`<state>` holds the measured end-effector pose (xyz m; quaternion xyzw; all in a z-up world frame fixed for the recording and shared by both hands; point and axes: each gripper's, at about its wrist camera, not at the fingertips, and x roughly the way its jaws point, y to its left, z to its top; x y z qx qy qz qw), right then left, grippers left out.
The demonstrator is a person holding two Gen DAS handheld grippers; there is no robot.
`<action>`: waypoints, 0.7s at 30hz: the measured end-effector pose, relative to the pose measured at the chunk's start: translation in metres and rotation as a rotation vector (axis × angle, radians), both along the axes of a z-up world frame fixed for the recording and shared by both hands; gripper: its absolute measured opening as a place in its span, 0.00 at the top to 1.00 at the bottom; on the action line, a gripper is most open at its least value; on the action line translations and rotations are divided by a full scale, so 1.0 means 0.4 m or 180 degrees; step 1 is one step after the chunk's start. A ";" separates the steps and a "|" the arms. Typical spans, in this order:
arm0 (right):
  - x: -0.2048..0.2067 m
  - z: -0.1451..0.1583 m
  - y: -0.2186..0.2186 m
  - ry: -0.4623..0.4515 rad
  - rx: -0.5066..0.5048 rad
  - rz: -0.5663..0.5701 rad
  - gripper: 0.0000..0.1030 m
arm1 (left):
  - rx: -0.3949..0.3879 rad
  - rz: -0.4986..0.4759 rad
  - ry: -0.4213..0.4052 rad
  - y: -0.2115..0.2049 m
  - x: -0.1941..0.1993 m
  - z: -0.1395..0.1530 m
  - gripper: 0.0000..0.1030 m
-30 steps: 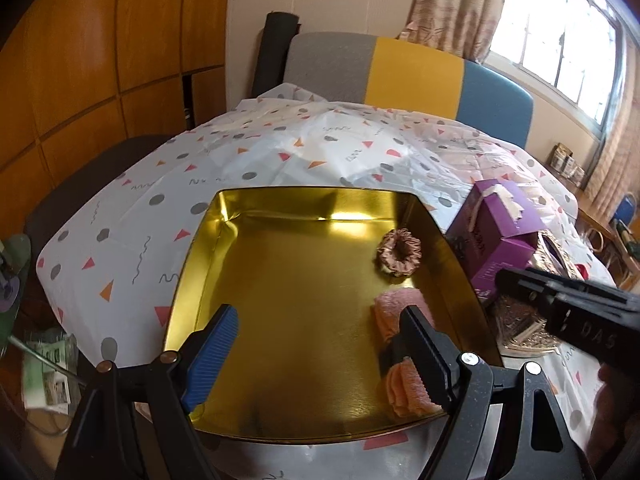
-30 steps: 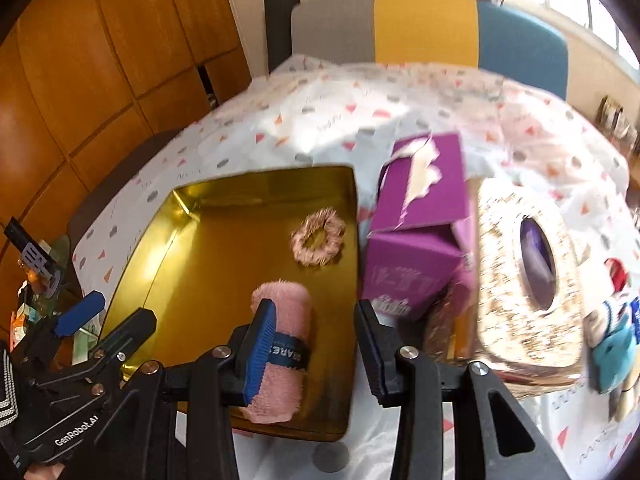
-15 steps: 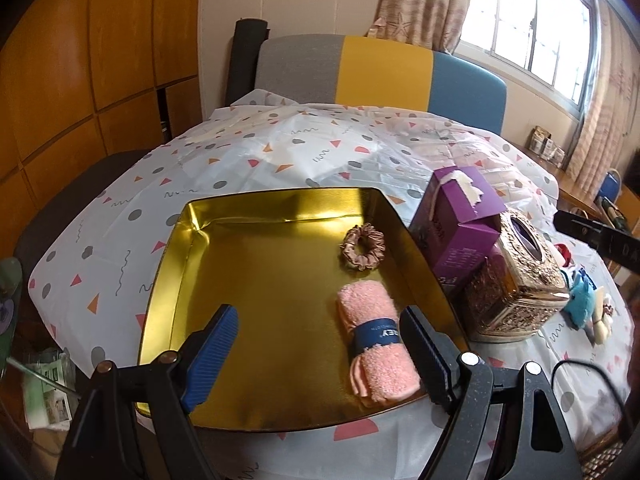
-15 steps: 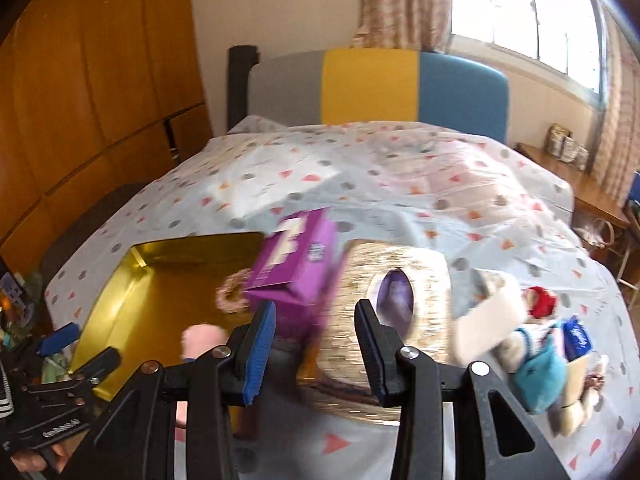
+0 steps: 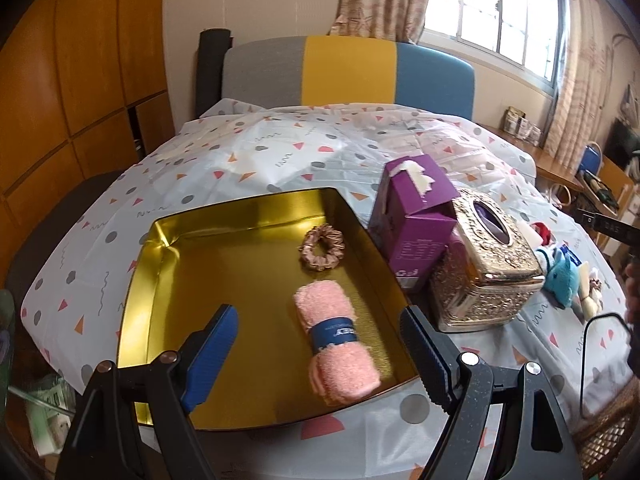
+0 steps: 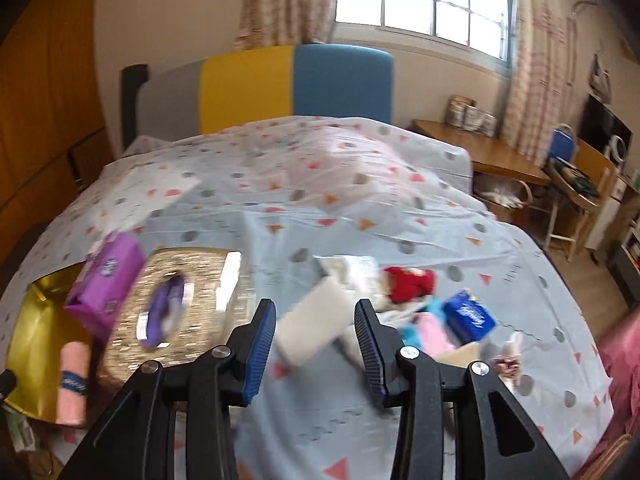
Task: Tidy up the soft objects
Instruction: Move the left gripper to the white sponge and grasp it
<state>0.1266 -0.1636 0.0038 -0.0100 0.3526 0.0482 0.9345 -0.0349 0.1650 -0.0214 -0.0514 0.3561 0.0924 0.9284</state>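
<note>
A gold tray point(image 5: 168, 280) holds a rolled pink towel point(image 5: 336, 344) with a blue band and a brown scrunchie point(image 5: 322, 247). My left gripper point(image 5: 320, 356) is open and empty above the tray's near edge. My right gripper point(image 6: 316, 344) is open and empty, above a rolled white towel point(image 6: 312, 332). A heap of soft things lies right of it: a red one point(image 6: 412, 282), a blue pack point(image 6: 470, 316), pink and teal pieces point(image 6: 430, 334). The tray point(image 6: 36, 320) and pink towel point(image 6: 72, 380) show at the left of the right wrist view.
A purple tissue box point(image 5: 416, 216) and an ornate gold tissue box point(image 5: 486, 268) stand between the tray and the heap. A teal plush point(image 5: 564, 280) lies beyond them. The patterned tablecloth point(image 5: 280, 152) covers the table; a striped chair back point(image 5: 348, 72) stands behind.
My right gripper has left the pink towel in the tray and swung right over the tissue boxes to the soft heap. My left gripper has pulled back and tilted up a little.
</note>
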 end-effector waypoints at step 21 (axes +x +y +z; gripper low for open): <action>0.065 -0.138 -0.314 0.0417 0.0677 -0.1219 0.60 | 0.0169 -0.1120 -0.0238 -0.234 0.080 0.113 0.19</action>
